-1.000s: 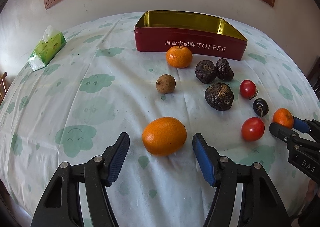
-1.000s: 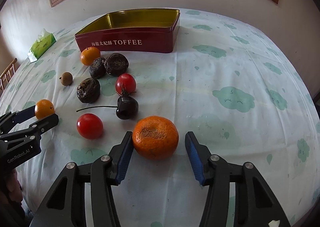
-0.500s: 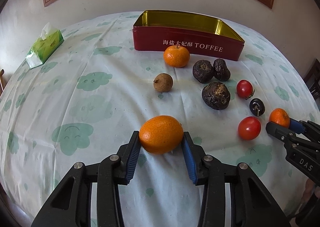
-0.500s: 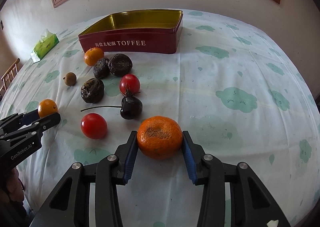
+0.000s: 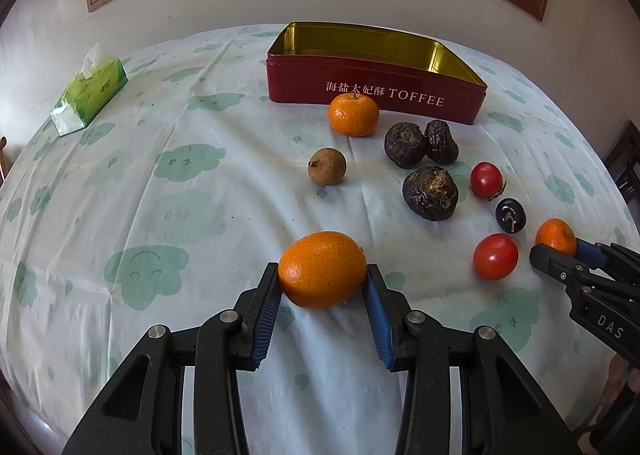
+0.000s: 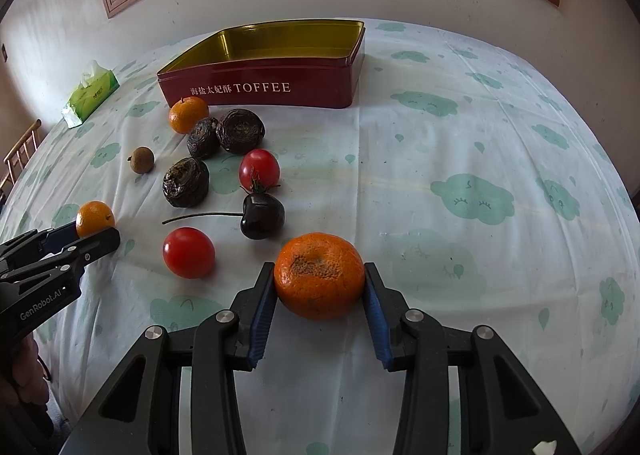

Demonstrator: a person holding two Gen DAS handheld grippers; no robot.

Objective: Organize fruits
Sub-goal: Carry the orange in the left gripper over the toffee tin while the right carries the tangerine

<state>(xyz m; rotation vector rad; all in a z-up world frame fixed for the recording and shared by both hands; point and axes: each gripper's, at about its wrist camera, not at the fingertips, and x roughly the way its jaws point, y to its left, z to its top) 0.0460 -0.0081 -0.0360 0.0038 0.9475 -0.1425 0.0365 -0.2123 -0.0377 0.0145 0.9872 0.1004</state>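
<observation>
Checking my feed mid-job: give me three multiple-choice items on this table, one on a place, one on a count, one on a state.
1. Where is the tissue pack?
A. inside the tin
B. on the cloth, far left
C. between the tomatoes

2. How many red tomatoes?
A. one
B. two
C. four

3. The toffee tin is:
A. open and empty
B. lidded
C. full of fruit

Key: 1 B, it lies apart at the left; 2 B, tomato and tomato; 3 A, its bare gold inside shows.
</observation>
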